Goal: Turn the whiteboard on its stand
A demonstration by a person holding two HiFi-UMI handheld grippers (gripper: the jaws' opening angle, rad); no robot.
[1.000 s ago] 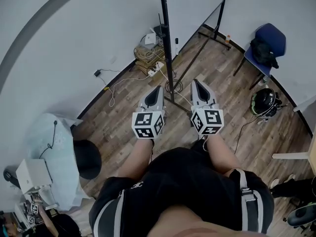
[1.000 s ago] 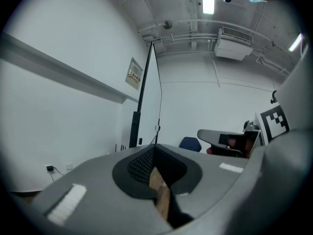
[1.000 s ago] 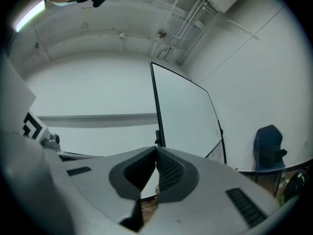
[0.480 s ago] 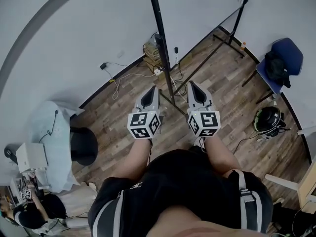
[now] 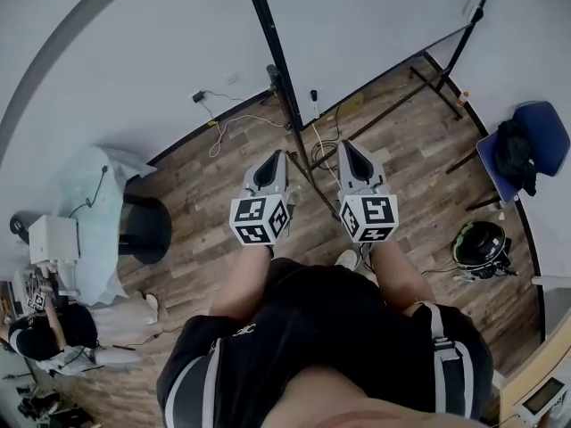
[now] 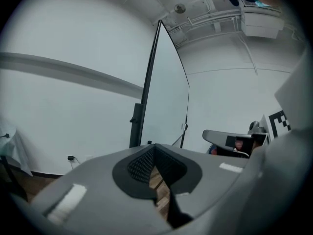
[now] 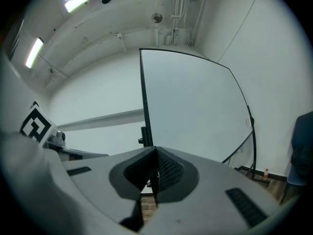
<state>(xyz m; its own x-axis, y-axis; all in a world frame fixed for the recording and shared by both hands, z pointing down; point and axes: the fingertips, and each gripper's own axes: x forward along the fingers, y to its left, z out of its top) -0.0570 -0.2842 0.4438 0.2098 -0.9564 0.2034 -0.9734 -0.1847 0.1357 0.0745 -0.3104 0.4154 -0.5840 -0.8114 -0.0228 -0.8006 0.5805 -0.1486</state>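
Head view: brown wood-plank floor (image 5: 214,194), plain white wall (image 5: 134,43) with a curved grey band (image 5: 53,52) across it. Large white whiteboard in a thin black frame (image 5: 375,16) stands upright on its black metal stand (image 5: 272,69), close to the wall and just ahead of both claws. The stand's near post rises between the two claws in this view. A low black base bar lies on the floor between them.

Left claw (image 5: 277,156) closed, nothing in it, apart from the stand. Right claw (image 5: 344,146) closed too, empty. In the right gripper view the post shows behind its tips, not gripped. Left gripper view catches the board nearly edge-on; right gripper view sees its blank face.

Around the stand:
- Small black plug adapter (image 5: 200,97) at the wall, and thin yellow and white cables (image 5: 234,125) on the floor left of the post.
- Blue chair (image 5: 544,132) carrying a black bag (image 5: 516,154), at the right and well apart from the post.
- Black helmet (image 5: 477,243) on the floor near the chair.
- Black round drum-shaped thing (image 5: 147,230) on the left, stool or bin, cannot tell.
- Pale blue cloth-covered bench (image 5: 89,185) just beside the drum-shaped thing.
- White box (image 5: 52,239) at the far left.
- Person in dark clothes (image 5: 45,333) sitting low in the left corner.
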